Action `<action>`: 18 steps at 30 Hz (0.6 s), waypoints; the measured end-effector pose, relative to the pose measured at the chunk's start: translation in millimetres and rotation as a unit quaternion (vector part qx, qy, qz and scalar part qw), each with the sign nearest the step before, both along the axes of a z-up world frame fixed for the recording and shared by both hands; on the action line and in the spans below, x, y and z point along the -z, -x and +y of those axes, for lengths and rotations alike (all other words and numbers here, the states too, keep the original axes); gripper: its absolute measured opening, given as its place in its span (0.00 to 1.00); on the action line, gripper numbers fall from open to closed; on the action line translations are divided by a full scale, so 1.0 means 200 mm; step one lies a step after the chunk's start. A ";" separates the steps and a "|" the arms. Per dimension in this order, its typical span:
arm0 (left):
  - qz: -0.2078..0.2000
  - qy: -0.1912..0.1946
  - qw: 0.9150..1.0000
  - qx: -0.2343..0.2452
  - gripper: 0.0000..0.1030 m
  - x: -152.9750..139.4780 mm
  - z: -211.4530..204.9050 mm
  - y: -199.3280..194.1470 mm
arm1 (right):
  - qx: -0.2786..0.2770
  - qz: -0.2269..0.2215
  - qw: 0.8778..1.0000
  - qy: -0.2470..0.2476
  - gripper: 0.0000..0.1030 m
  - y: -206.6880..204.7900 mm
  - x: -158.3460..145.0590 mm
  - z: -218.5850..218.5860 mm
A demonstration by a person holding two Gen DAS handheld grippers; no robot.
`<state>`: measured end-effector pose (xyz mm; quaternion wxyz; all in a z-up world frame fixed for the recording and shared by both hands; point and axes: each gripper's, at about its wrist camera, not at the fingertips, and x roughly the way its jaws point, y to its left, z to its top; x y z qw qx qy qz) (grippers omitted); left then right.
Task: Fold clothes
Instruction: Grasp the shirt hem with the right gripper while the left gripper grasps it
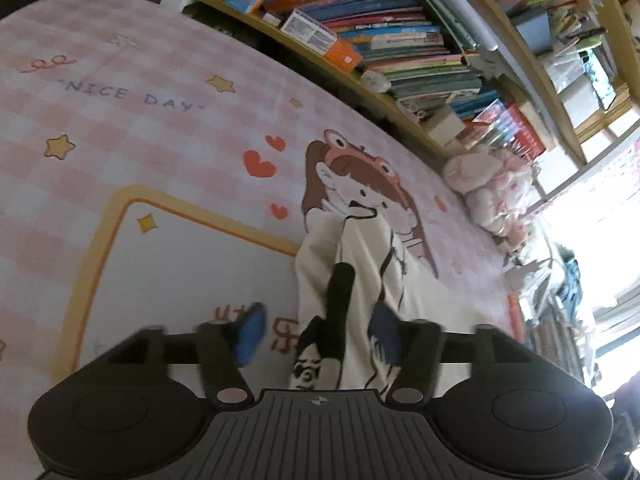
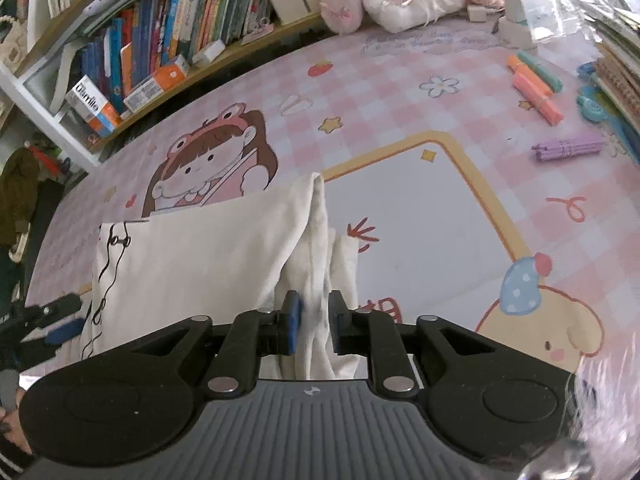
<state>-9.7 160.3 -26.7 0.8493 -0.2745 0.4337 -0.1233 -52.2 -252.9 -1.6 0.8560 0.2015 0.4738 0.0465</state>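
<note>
A: Nearest, the right gripper has its jaws pinched on a bunched edge of the cream garment.

B: And the left gripper?

A: Its jaws stand wide apart, the garment's cloth lying between them, ungripped. The garment drapes over the pink checked table.

B: Beyond that?

A: Highlighters, then bookshelves.

I see a cream cotton garment with black line print, bunched and lifted off the pink checked surface.
</note>
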 end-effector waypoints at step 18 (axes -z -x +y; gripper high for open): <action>0.063 0.052 0.997 0.002 0.63 0.10 -0.08 -0.14 | 0.057 0.090 0.986 -0.129 0.51 -0.08 0.13 -0.12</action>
